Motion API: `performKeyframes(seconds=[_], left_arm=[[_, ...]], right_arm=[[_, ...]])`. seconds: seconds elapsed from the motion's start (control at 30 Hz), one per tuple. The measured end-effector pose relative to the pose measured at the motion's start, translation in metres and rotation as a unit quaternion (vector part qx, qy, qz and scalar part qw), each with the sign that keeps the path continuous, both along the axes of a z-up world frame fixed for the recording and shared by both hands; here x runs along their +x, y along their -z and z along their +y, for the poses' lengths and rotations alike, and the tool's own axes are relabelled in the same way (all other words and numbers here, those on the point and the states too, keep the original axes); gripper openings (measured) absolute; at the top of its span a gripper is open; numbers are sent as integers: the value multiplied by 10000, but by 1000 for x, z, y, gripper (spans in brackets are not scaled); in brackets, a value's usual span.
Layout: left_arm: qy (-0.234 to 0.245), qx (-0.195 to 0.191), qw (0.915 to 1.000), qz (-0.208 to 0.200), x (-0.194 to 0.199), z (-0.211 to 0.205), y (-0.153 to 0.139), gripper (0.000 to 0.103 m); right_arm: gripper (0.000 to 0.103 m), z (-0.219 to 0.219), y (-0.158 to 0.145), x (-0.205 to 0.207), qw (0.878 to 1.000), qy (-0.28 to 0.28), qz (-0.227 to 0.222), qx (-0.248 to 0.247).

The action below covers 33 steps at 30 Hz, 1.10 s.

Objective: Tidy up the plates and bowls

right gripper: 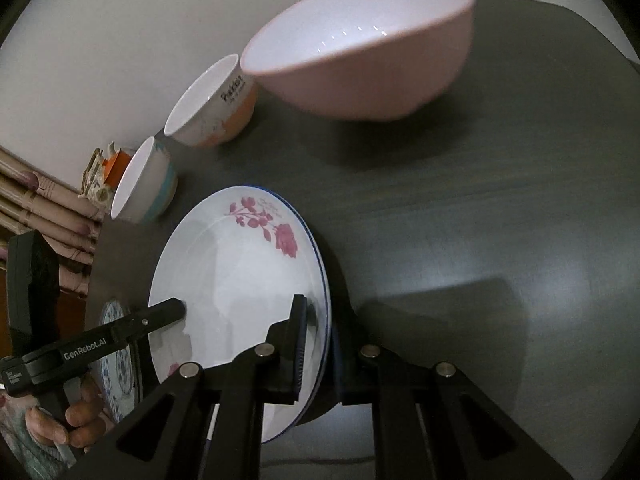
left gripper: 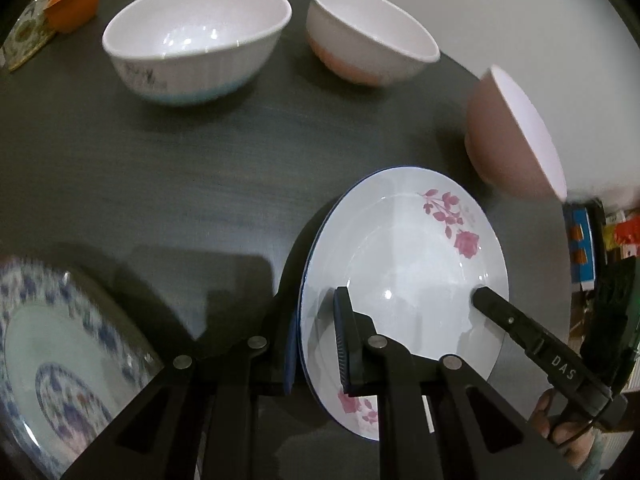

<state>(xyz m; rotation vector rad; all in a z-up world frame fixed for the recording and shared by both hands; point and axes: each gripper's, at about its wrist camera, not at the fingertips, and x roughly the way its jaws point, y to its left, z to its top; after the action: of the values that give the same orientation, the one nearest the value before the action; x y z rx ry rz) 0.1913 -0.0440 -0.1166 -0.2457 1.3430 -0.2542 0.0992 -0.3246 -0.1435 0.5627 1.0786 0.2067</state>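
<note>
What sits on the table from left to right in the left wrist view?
Blue patterned plate → white bowl with blue base → white bowl with orange base → rose plate, clamped at opposite rims by both grippers → pink bowl.

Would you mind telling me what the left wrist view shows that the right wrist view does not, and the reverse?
Only the left wrist view shows the blue-patterned plate's face and blue boxes off the table's edge. Only the right wrist view shows lettering on the orange-based bowl and the folded fabric. Both share the rose plate, clamped at opposite rims by the left gripper and right gripper, with the pink bowl and blue-based bowl.
</note>
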Motion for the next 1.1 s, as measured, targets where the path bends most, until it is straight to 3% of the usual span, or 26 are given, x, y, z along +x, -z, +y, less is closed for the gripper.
performKeyframes(seconds=[0.43,0.73,0.8,1.1], left_arm=[[164,143,9996,184,-30,1,-3,15],[302,131,9990,296,-17,-3,-4,15],[298,107,9991,299,-42,3,0,15],[331,230,9986,335,-32,-9,0,16]], right_arm=[[11,20,1,-47,9991,-229,363,-40],[14,23,1,-49,9981,-343,498,-64],[14,23,1,-50,9980,-360,523,-61],[14,19,0,-52,9976,-423,546,-41]])
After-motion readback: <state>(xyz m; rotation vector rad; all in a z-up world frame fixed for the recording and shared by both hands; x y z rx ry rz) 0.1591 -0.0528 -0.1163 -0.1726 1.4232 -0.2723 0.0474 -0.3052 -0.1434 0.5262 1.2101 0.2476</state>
